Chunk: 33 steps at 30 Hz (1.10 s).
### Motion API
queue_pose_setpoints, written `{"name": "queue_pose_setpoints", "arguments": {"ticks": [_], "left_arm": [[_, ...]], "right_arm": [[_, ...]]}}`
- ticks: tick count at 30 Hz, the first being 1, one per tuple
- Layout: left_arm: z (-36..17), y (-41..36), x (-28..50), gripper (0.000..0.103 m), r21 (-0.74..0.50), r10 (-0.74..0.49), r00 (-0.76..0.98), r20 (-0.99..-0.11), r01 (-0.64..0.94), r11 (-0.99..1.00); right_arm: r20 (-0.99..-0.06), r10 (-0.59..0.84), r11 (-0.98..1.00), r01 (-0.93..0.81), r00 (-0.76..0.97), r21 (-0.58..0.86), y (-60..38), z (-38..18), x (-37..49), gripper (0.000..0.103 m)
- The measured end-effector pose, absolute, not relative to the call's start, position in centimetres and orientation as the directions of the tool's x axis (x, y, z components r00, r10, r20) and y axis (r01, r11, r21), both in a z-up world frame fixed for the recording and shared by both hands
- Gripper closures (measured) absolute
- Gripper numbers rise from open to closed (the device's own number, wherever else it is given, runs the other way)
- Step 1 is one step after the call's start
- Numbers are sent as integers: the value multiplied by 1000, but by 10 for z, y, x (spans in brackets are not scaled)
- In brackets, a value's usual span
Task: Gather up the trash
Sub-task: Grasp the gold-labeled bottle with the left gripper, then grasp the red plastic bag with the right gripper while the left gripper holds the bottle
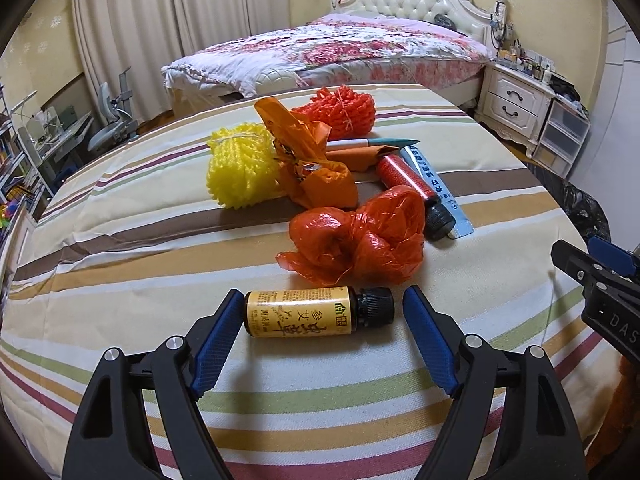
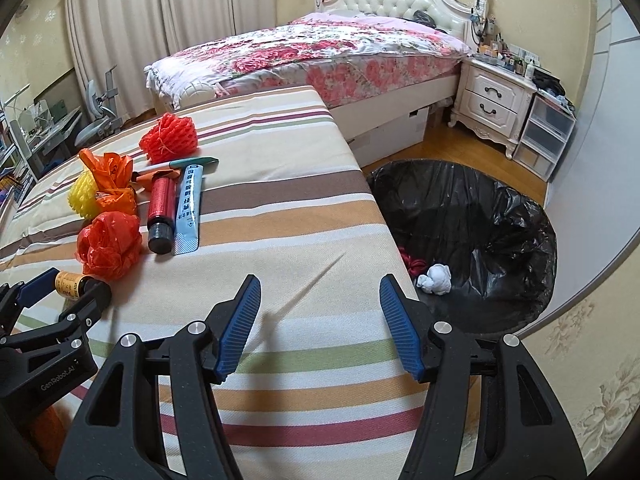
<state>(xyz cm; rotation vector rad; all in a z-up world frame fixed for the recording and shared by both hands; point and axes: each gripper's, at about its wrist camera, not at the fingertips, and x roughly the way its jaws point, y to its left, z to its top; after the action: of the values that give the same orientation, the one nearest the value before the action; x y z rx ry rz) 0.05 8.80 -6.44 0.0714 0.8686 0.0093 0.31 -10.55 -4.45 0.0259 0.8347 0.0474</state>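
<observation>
A small amber bottle (image 1: pixel 300 314) with a yellow label and black cap lies on its side on the striped cloth (image 1: pixel 120 280). My left gripper (image 1: pixel 322 292) is open and straddles it; the left pad is at the bottle's base and the right pad stands clear of the cap. Behind it lie a crumpled red plastic bag (image 1: pixel 360 240), an orange bag (image 1: pixel 312 160), a yellow foam net (image 1: pixel 240 168), a red foam net (image 1: pixel 340 112), a red bottle (image 1: pixel 408 184), a blue tube (image 1: pixel 436 188) and a pen (image 1: pixel 372 143). My right gripper (image 2: pixel 320 280) is open and holds nothing, above the cloth's right edge.
A bin lined with a black bag (image 2: pixel 500 208) stands on the floor just right of the table, holding a white paper wad (image 2: pixel 434 279) and something red. A bed (image 2: pixel 320 52), a nightstand (image 2: pixel 492 100) and plastic drawers (image 2: pixel 548 132) are beyond.
</observation>
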Motion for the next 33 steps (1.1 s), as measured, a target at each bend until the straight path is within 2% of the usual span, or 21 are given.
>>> {"name": "queue_pose_setpoints", "arguments": {"ticks": [2,4,15,28,30,33], "left_arm": [[-64,90,-1,25,62,32,646,-762,24,998],[-64,92,-2,31,61,26,644,-765,32,998],[-57,111,-12,31,82,54,672,-739,10,997],[-49,187,-16,31,85,166,672,-722,-152,985],[-48,197,-16,31,80,176,672,-719,-172,982],[-46,210,-16,31,81,196,674,-713,-199,977]], "right_arm": [[-740,53,999,-33,670,42,-106,-44,3,43],[-740,53,999,-34,671,41,-105,-45,3,43],[-737,77,996,-79,672,33,-84,-40,3,43],[-728,168,977,-211,664,34,-26,-26,5,42],[-722,181,973,-230,668,31,-15,-22,5,35],[-716,197,966,-258,670,25,-2,-18,4,35]]}}
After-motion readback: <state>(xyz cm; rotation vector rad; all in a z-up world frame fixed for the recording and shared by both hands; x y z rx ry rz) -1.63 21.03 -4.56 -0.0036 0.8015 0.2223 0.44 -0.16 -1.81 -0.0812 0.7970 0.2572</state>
